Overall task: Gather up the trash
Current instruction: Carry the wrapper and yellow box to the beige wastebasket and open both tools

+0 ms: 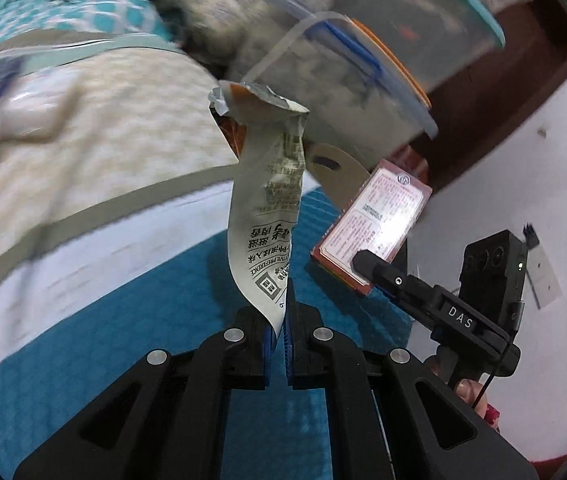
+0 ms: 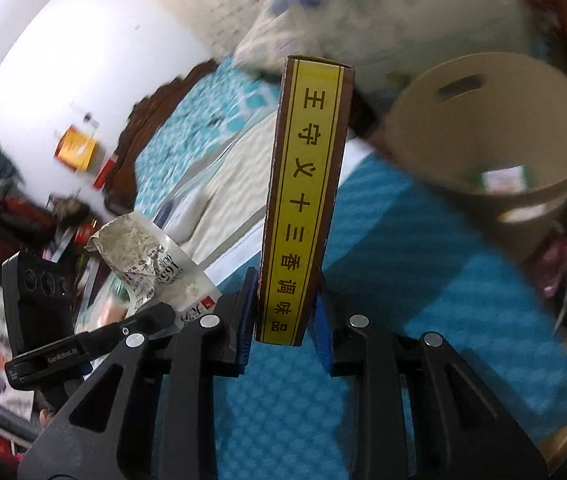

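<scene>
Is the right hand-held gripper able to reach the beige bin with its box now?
Probably yes: the bin stands open just ahead of the right hand-held gripper, and nothing blocks the box.

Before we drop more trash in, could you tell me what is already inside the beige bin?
Inside the beige bin, one small packet with a green and white label lies near the bottom. The near wall hides the rest of the floor, so more may lie there unseen.

Bedding [image 1: 83, 128] motion-blurred; bin [image 2: 495, 128] contents unclear; bin rim cut by box [image 1: 371, 236].
</scene>
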The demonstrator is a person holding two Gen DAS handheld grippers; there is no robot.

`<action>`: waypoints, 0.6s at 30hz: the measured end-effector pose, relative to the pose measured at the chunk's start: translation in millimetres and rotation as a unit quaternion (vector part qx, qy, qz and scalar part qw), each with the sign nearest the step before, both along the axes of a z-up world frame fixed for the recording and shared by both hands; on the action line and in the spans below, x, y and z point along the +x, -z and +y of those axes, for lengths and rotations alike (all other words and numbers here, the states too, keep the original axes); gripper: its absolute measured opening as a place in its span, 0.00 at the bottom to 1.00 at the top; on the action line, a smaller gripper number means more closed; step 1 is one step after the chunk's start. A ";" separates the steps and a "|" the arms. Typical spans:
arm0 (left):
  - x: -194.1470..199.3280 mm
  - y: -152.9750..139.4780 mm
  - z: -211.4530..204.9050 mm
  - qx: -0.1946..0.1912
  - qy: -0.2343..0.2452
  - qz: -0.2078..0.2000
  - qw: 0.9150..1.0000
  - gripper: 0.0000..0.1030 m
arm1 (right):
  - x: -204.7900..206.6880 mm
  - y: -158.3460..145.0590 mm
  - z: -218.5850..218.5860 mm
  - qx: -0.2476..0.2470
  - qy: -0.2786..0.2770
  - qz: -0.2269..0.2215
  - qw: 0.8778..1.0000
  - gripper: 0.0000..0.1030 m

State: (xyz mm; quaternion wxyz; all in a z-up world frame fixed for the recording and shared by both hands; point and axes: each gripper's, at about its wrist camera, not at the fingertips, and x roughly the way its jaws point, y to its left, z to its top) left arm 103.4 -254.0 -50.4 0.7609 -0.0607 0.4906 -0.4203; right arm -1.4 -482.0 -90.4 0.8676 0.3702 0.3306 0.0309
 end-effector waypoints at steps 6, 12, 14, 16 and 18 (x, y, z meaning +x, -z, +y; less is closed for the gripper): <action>14.1 4.3 -95.9 0.024 0.056 0.002 0.998 0.04 | -4.8 6.1 -71.8 0.017 0.067 0.001 0.998 0.28; 23.2 14.0 -182.3 0.055 0.100 -0.008 0.993 0.04 | -1.5 14.6 -123.4 0.016 0.105 0.017 0.994 0.29; 25.9 19.9 -204.9 0.069 0.111 -0.012 0.991 0.05 | 1.7 17.0 -131.3 0.020 0.108 0.024 0.994 0.30; 29.6 26.7 -222.3 0.093 0.111 -0.017 0.989 0.28 | 3.1 20.8 -138.2 0.033 0.114 0.030 0.992 0.39; 31.8 29.9 -227.9 0.101 0.104 -0.024 0.989 0.44 | -0.8 20.4 -140.3 0.035 0.133 0.026 0.990 0.63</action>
